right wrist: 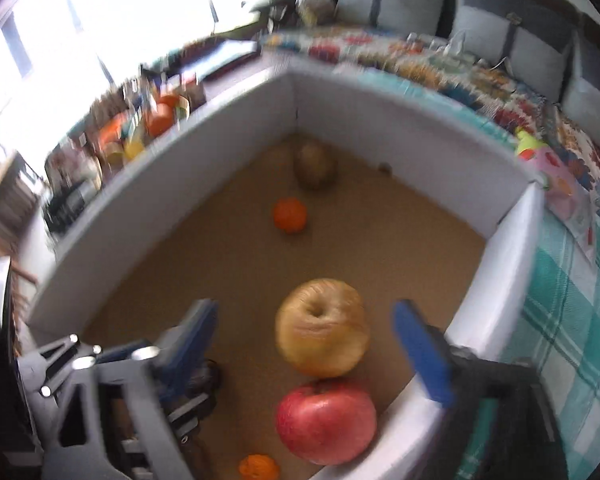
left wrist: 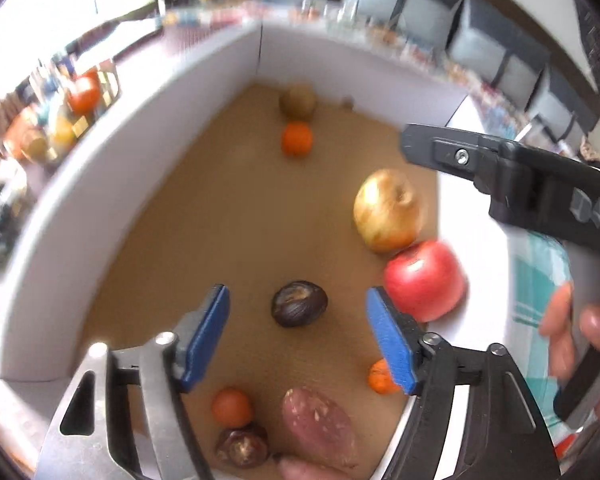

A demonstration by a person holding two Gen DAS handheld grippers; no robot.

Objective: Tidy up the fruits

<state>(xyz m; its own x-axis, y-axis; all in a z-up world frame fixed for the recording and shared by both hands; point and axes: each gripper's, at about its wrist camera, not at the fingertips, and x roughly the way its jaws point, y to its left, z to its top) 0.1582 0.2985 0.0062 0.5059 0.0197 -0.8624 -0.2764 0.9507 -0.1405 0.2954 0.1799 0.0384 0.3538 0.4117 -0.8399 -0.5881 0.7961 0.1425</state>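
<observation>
While both grippers hang over the white-walled box [left wrist: 100, 184], nothing is held yet. The left gripper [left wrist: 298, 334] has its blue pads apart, and the dark round fruit [left wrist: 299, 303] lies on the brown floor between and just ahead of them, not touched. The right gripper [right wrist: 319, 354] has its jaws wide apart too, on either side of the yellow apple [right wrist: 322, 327], with clear space at both pads. The red apple [right wrist: 325, 424] rests against the yellow one, close to the right wall.

I judge the step in hand to be picking one fruit with each gripper. For the left one, the pads should come down evenly on both sides of the dark fruit and close at its widest part, because a round fruit can roll away if one pad arrives first. For the right one, the right pad has little room beside the wall, so it is better to lower straight and not push the red apple.

A small orange [left wrist: 296, 139] and a brownish fruit [left wrist: 298, 101], maybe a kiwi as the view is blurred, lie in the far corner. A sweet potato [left wrist: 319, 428] lies at the near edge.
</observation>
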